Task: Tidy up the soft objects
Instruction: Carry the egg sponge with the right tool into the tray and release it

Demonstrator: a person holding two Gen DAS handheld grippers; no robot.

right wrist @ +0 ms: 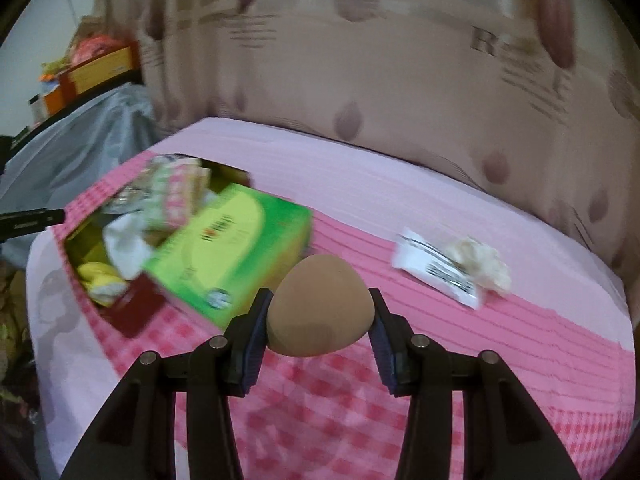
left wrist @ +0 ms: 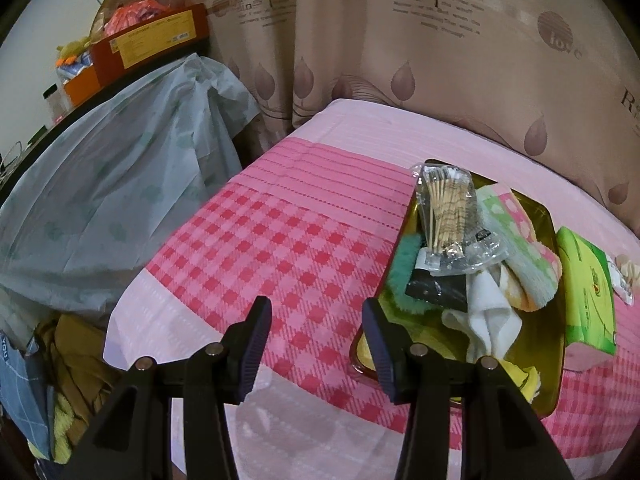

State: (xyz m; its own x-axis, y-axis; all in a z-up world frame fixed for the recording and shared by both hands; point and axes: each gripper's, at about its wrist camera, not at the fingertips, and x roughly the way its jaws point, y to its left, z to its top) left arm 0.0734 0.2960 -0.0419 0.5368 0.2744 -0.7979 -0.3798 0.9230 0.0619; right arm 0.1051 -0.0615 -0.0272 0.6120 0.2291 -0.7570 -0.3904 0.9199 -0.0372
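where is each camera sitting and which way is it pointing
Left wrist: on the left gripper, looking down over the pink cloth at the tray; its own open, empty jaws show.
Right wrist: on the right gripper, looking down at the cloth; its jaws are shut on a sponge.
Shared: tray, green tissue pack, curtain.

Black angular left gripper (left wrist: 316, 330) and right gripper (right wrist: 320, 322) (ribbed blue-grey pads, silver rivets)
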